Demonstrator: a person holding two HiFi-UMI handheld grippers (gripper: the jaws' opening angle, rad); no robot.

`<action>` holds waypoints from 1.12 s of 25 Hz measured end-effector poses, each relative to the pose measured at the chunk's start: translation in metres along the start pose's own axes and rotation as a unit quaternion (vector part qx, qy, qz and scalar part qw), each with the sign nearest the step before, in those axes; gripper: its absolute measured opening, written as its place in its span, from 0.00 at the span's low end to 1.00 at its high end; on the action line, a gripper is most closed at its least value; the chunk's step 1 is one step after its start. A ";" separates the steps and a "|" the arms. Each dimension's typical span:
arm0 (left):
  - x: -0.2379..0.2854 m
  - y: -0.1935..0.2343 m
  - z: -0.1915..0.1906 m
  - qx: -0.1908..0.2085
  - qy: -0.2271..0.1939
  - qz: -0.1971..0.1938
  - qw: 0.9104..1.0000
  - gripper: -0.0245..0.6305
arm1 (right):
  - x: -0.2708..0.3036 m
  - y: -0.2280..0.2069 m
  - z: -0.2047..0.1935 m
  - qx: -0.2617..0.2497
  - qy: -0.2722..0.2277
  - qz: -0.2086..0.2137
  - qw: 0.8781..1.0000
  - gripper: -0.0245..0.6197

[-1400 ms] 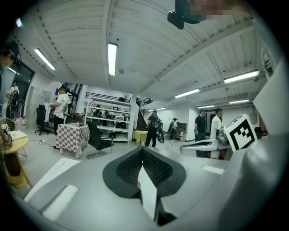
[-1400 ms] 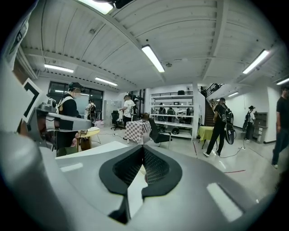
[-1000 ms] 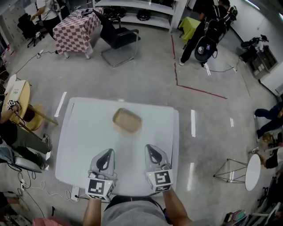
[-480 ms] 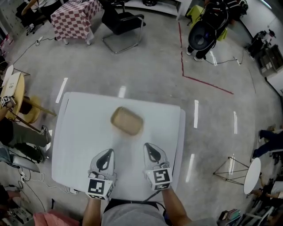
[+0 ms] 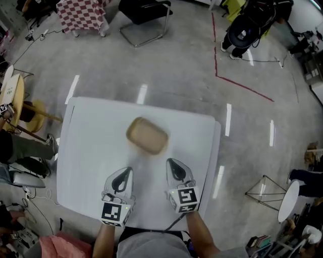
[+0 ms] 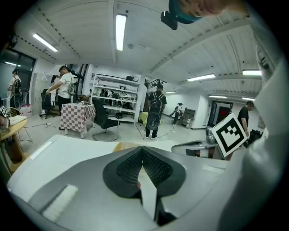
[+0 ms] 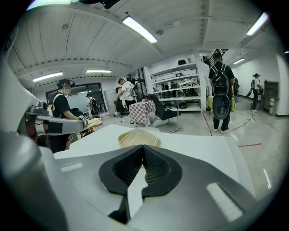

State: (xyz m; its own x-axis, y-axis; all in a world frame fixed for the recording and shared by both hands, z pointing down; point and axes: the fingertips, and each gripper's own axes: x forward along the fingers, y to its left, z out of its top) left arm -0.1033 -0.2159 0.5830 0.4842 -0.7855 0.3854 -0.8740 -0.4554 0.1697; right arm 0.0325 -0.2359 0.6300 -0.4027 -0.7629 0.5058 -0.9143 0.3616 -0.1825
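Your left gripper [image 5: 124, 172] and right gripper [image 5: 172, 163] sit side by side over the near edge of the white table [image 5: 91, 131], tips pointing toward the far edge. In the left gripper view, the left gripper [image 6: 142, 151] has its black, finely ribbed pads pressed together along one seam, with nothing caught between them. The right gripper view shows the same for the right gripper [image 7: 143, 149]: textured pads meet at a point and pinch nothing. Each gripper has a smooth grey shell and carries a marker cube at the back, with black-and-white squares: one behind your left hand [image 5: 113, 212] and one behind your right [image 5: 183, 199].

The tan tray [image 5: 147, 135] lies near the middle of the table, ahead of both grippers and clear of them. It is a rounded rectangle with soft corners and a raised rim, turned a little askew to the table's edges. In the right gripper view the tan tray [image 7: 137, 137] looks pale yellowish and shallow, just beyond the closed tips. In the left gripper view only a sliver of it [image 6: 124, 145] shows above the shell.

The tabletop is matt and plain. Beyond its far edge the floor is polished grey concrete, with a red line [image 5: 242, 83] and a checked cloth [image 5: 81, 12] on it.
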 end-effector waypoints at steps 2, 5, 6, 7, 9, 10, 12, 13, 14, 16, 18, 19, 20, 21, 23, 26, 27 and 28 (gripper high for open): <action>0.005 0.001 -0.004 -0.001 0.005 0.000 1.000 0.06 | 0.005 -0.002 -0.003 0.004 0.001 0.000 1.000 0.04; 0.011 0.005 -0.012 -0.006 0.013 0.003 1.000 0.06 | 0.015 -0.006 -0.007 0.007 0.002 0.000 1.000 0.04; 0.013 0.007 -0.015 -0.007 0.015 0.004 1.000 0.05 | 0.018 -0.007 -0.008 0.007 0.004 0.000 1.000 0.04; 0.014 0.009 -0.016 -0.008 0.017 0.005 1.000 0.06 | 0.021 -0.007 -0.010 0.008 0.007 -0.001 1.000 0.04; 0.016 0.011 -0.018 -0.010 0.019 0.007 1.000 0.06 | 0.025 -0.008 -0.013 0.015 0.011 -0.005 1.000 0.05; 0.017 0.013 -0.018 -0.012 0.019 0.008 1.000 0.06 | 0.026 -0.008 -0.014 0.025 0.010 -0.004 1.000 0.05; 0.020 0.015 -0.018 -0.014 0.020 0.009 1.000 0.05 | 0.029 -0.011 -0.014 0.055 0.002 0.001 0.999 0.05; 0.021 0.017 -0.018 -0.015 0.021 0.009 1.000 0.06 | 0.032 -0.012 -0.013 0.071 -0.003 0.004 0.997 0.07; 0.022 0.019 -0.018 -0.016 0.022 0.009 1.000 0.06 | 0.034 -0.013 -0.013 0.086 -0.007 0.007 0.996 0.12; 0.024 0.021 -0.020 -0.019 0.025 0.009 0.999 0.06 | 0.038 -0.012 -0.014 0.106 -0.009 0.013 0.994 0.20; 0.024 0.021 -0.023 -0.022 0.027 0.009 0.999 0.06 | 0.041 -0.012 -0.016 0.119 -0.008 0.020 0.993 0.28; 0.024 0.020 -0.025 -0.023 0.028 0.008 0.999 0.06 | 0.041 -0.012 -0.018 0.126 -0.008 0.024 0.992 0.30; 0.025 0.019 -0.026 -0.023 0.029 0.007 0.999 0.05 | 0.042 -0.011 -0.020 0.133 -0.007 0.030 0.991 0.32; 0.025 0.018 -0.027 -0.023 0.030 0.006 0.999 0.06 | 0.043 -0.010 -0.022 0.139 -0.006 0.036 0.990 0.32; 0.025 0.018 -0.030 -0.024 0.032 0.007 0.999 0.06 | 0.046 -0.008 -0.027 0.149 0.001 0.047 0.988 0.35; 0.026 0.019 -0.031 -0.025 0.034 0.008 0.999 0.06 | 0.050 -0.004 -0.033 0.163 0.011 0.062 0.985 0.39; 0.026 0.018 -0.030 -0.025 0.034 0.008 0.999 0.06 | 0.051 -0.003 -0.034 0.166 0.014 0.065 0.984 0.40; 0.026 0.018 -0.029 -0.025 0.034 0.008 0.999 0.06 | 0.051 -0.002 -0.035 0.169 0.016 0.067 0.983 0.40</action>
State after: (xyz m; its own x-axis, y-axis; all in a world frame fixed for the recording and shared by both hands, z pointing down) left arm -0.1071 -0.2321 0.6227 0.4679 -0.7615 0.4486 -0.8833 -0.4201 0.2082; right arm 0.0154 -0.2567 0.6860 -0.5244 -0.7016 0.4825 -0.8172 0.2554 -0.5168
